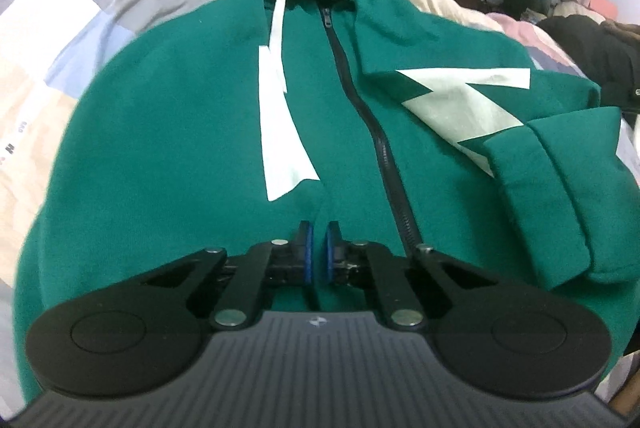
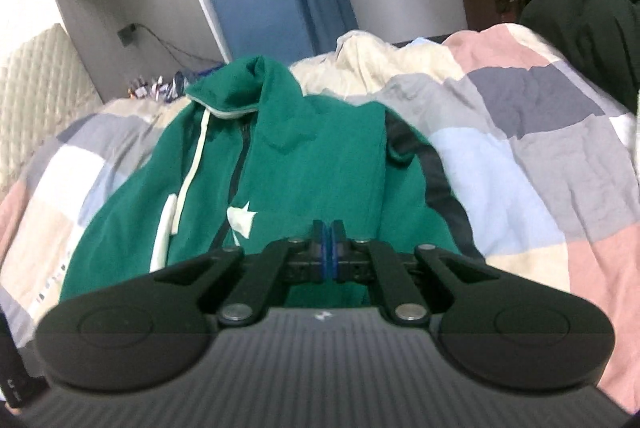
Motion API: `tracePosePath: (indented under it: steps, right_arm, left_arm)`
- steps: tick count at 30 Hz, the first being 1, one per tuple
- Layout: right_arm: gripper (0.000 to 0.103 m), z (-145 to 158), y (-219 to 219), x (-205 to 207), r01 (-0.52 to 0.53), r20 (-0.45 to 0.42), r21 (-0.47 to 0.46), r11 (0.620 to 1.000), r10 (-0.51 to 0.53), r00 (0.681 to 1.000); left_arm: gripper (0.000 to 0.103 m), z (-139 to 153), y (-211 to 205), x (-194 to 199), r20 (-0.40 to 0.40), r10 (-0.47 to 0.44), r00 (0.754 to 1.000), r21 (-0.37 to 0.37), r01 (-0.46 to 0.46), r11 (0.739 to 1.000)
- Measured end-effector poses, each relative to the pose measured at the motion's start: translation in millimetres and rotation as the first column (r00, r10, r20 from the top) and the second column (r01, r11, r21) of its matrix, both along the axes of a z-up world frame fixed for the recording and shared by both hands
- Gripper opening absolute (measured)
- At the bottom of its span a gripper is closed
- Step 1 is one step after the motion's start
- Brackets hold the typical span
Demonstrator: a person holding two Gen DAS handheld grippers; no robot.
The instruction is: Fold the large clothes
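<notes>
Hoodie (image 1: 192,147) lies zipped, face-up on the quilt (image 2: 520,163), long axis toward twelve o'clock from both grippers. Left gripper (image 1: 318,242) is nearer, apparently pinching its hem; right gripper (image 2: 329,234) hangs closed, empty.

The zip-up fleece hoodie (image 1: 168,155) was deep green with pale mint lightning shapes; the patchwork quilt (image 2: 520,155) mixed pink, grey, cream and blue.

Left gripper (image 1: 319,242): tilted downward, blue pads drawn close with a narrow gap between them, nothing visibly clamped. Right gripper (image 2: 329,242): tilted downward, pads pressed together, nothing held between them.
</notes>
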State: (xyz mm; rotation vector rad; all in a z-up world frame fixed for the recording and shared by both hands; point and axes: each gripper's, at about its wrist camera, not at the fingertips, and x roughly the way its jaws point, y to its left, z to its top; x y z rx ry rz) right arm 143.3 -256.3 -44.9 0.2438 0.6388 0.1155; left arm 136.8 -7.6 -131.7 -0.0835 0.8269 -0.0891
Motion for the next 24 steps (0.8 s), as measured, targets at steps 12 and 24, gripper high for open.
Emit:
tracePosePath:
  steps: [12,24]
  right_arm:
    - [0.005,49.0,-43.5,21.7,0.023,0.103,-0.011,1.000,-0.022,0.994]
    - [0.004,98.3,-132.8,109.6,0.149,0.189,-0.147,0.978,-0.120,0.975]
  left_arm:
    - [0.002,84.5,86.5,-10.0,0.096,0.196,0.976,0.038,-0.200,0.979]
    - [0.002,147.0,217.0,59.3,0.173,0.426,0.888,0.302,-0.459,0.835]
